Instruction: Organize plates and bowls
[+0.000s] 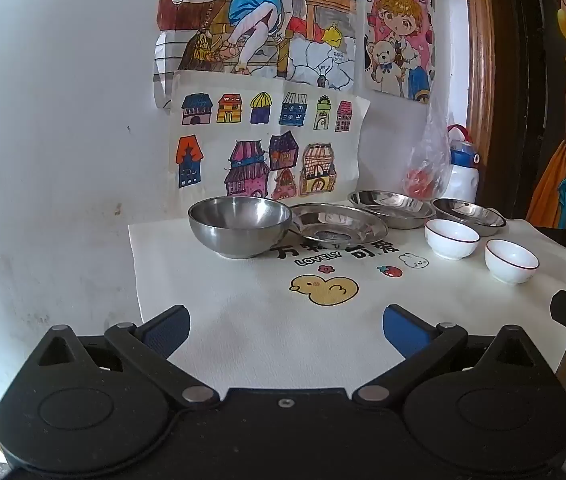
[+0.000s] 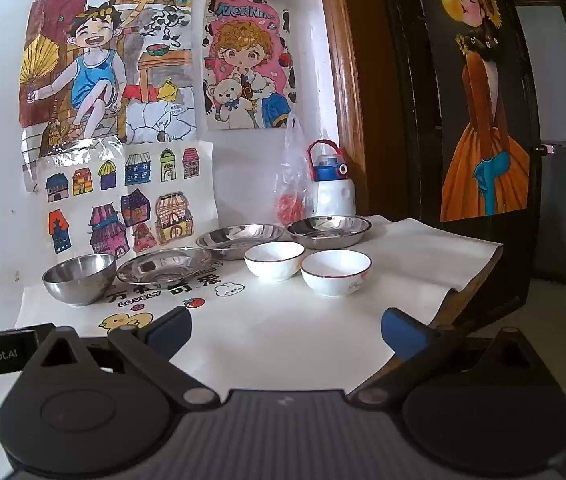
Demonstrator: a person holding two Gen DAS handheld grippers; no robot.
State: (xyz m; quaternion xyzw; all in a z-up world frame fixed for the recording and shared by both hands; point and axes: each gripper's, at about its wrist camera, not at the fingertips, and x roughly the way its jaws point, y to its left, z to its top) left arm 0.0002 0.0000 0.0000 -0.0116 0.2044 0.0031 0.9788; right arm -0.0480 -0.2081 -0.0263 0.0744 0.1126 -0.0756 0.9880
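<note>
Plates and bowls stand unsorted on the desk [image 2: 423, 248], all referenced here to the deep brushed-steel bowl [image 1: 239, 226]. Three shallow polished steel plates [image 1: 339, 227] [image 1: 391, 208] [image 1: 469, 215] run in a row to its right along the wall; two small white ceramic bowls with dark rims [image 2: 274, 259] [image 2: 336, 272] sit right of it, nearer the desk front.

Recommended procedure: nest like with like. Grip each plate by its rim and lower it squarely, avoiding sliding steel on steel.

Left gripper [image 1: 286, 322] and right gripper [image 2: 286, 322] hover short of the steel bowl, tilted slightly downward, jaws wide and empty.
</note>
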